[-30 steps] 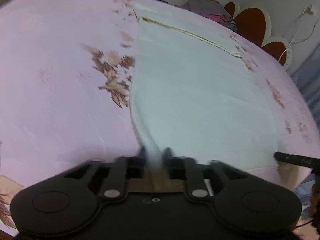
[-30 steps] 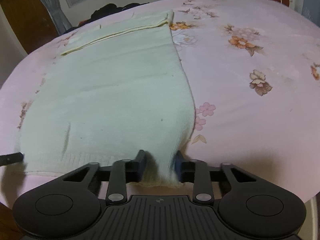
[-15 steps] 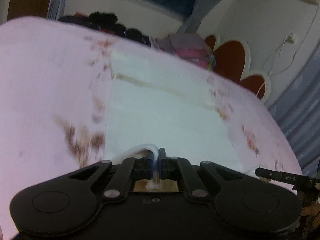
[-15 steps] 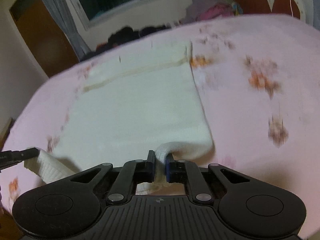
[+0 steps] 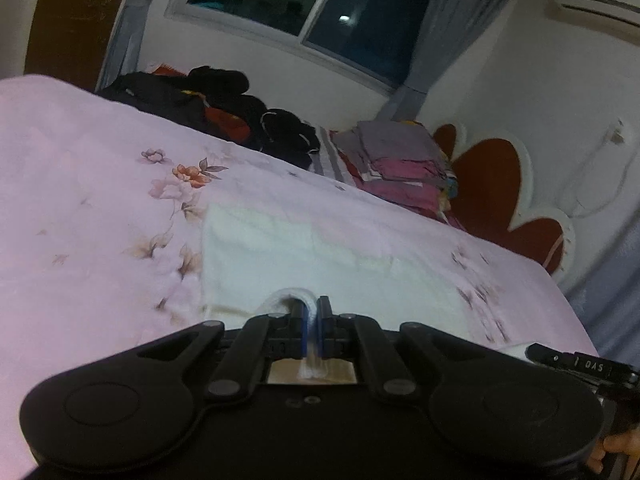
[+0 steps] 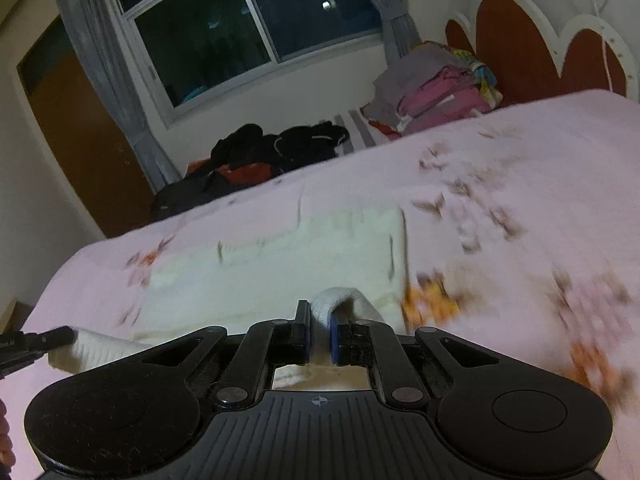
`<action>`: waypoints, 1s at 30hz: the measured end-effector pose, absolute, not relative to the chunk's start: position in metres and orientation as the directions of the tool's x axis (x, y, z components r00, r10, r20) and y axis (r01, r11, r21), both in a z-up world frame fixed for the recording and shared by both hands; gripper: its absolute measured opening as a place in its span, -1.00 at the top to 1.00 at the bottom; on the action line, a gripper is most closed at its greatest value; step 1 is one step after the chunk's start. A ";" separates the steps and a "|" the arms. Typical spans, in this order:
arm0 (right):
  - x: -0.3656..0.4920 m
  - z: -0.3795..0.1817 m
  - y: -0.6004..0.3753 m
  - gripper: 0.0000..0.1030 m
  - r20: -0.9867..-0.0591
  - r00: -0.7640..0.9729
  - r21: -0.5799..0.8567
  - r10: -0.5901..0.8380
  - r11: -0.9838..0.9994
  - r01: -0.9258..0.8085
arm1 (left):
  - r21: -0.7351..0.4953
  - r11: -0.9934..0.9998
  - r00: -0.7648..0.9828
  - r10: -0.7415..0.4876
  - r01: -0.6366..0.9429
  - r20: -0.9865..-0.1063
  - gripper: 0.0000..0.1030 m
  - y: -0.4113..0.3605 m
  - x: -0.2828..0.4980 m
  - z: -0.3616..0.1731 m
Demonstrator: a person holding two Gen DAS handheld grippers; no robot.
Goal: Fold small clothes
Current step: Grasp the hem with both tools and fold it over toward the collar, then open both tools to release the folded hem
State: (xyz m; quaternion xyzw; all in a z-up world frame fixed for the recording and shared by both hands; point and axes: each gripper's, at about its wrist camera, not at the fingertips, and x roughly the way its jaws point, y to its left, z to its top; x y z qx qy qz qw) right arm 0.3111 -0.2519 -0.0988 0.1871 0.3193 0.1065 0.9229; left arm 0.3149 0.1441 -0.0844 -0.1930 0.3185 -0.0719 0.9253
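A cream knit garment lies flat on the pink floral bedspread; it also shows in the right wrist view. My left gripper is shut on its near left hem corner, which loops up over the fingertips. My right gripper is shut on the near right hem corner, a white ribbed fold bulging between the jaws. Both corners are lifted off the bed and carried over the garment toward its far end. Each view catches the other gripper's fingertip at its edge.
Dark clothes are heaped at the bed's far edge. A stack of folded purple and pink clothes sits by the red scalloped headboard. A window and curtains are behind. The bedspread stretches right.
Both grippers closed on the hem corners, lifted them and moved forward over the garment toward its far end. The views tilted up, now showing the window and wall.
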 end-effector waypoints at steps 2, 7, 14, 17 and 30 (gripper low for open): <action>0.338 -0.103 -0.251 0.84 -0.553 0.770 0.416 0.318 0.906 -0.075 | -0.409 0.912 0.784 -0.247 -0.010 -0.570 0.92 0.146 0.338 -0.089; 0.404 -0.125 -0.257 0.84 -0.583 0.745 0.458 0.324 0.888 -0.028 | -0.413 0.909 0.778 -0.217 -0.059 -0.590 0.92 0.150 0.387 -0.098; 0.461 -0.158 -0.266 0.84 -0.635 0.692 0.515 0.342 0.856 0.050 | -0.387 0.913 0.723 -0.180 -0.130 -0.667 0.92 0.147 0.445 -0.124; 0.475 -0.162 -0.267 0.83 -0.632 0.695 0.526 0.342 0.849 0.060 | -0.370 0.916 0.723 -0.148 -0.157 -0.675 0.90 0.145 0.459 -0.127; 0.487 -0.154 -0.270 -0.82 -0.592 0.770 0.389 0.238 0.921 0.015 | -0.243 0.958 0.759 -0.044 -0.152 -0.649 -0.35 0.152 0.471 -0.123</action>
